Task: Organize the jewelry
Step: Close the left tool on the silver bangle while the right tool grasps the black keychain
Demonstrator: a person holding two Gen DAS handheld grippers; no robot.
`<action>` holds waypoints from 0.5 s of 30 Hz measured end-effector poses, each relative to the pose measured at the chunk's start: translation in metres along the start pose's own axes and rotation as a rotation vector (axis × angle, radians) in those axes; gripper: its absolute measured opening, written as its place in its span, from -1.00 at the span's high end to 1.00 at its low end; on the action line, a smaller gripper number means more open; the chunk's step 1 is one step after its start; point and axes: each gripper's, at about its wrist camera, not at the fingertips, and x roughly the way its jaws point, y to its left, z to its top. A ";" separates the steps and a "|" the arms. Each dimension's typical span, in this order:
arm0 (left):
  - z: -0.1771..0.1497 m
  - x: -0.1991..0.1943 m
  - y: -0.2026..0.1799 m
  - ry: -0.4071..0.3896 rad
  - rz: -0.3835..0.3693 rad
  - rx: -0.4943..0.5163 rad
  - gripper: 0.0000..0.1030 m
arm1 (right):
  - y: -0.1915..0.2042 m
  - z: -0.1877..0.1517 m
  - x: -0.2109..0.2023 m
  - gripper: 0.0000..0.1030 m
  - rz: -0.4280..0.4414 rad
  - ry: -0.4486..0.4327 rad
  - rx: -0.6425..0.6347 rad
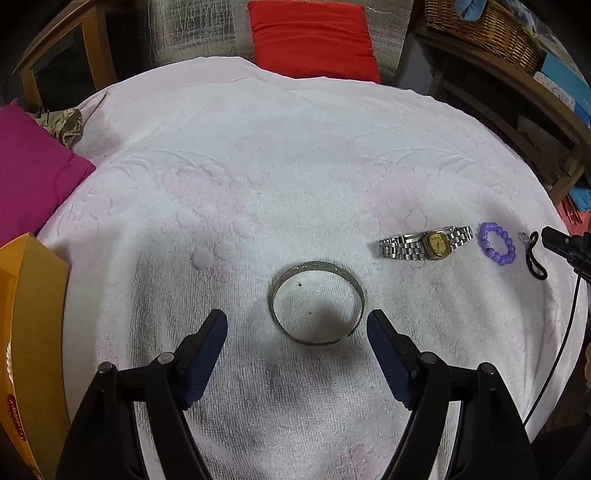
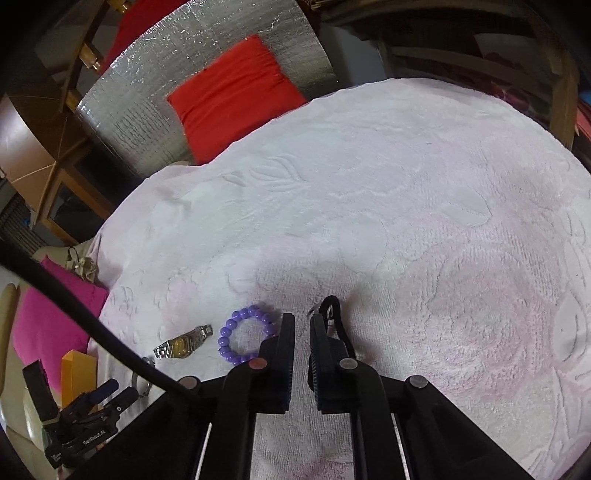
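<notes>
The left tool (image 1: 297, 323) hangs over a white, pink-tinged towel (image 1: 258, 177) that covers the surface, its two blue-padded fingers (image 1: 207, 354) spread wide apart and holding nothing. A silver cuff bangle (image 1: 317, 302) lies flat on the towel just ahead of the tips, roughly centred in the gap between them; its open ends sit at the near right, close to the right-hand finger, though whether metal and pad touch cannot be told.

To the right of the bangle, in a loose row, lie a wristwatch (image 1: 426, 243) with a steel link band and gold-toned face, then a bracelet of purple beads (image 1: 496, 243), then a black cord loop (image 1: 533, 254) with a small clear piece at its far end. These three are near one another but apart. A yellow box (image 1: 33, 332) stands at the left edge of the towel, with a magenta cushion (image 1: 33, 177) behind it and a red cushion (image 1: 314, 37) beyond the far edge. A wicker basket (image 1: 484, 27) sits on a shelf at upper right.

In the right wrist view, the right tool (image 2: 301, 319) is low over the towel with its fingers drawn close, a narrow slit left between them and nothing seen in that slit. The black cord loop (image 2: 334, 317) lies just beside the right-hand finger, partly hidden behind it; contact cannot be judged. The purple bead bracelet (image 2: 245, 334) rests just left of the left-hand finger, and the wristwatch (image 2: 183, 343) lies further left. The left tool (image 2: 107, 395) shows at lower left.
</notes>
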 end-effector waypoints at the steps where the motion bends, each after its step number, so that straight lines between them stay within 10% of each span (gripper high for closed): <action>1: 0.000 0.002 0.000 0.002 0.002 -0.003 -0.53 | -0.002 0.001 0.000 0.82 -0.003 -0.003 0.006; 10: 0.005 0.022 0.005 0.032 0.011 -0.030 -0.54 | -0.017 0.004 -0.001 0.80 0.013 0.026 0.073; 15: 0.007 0.029 0.003 0.015 0.014 -0.031 -0.57 | -0.023 0.005 0.003 -0.05 0.010 0.035 0.100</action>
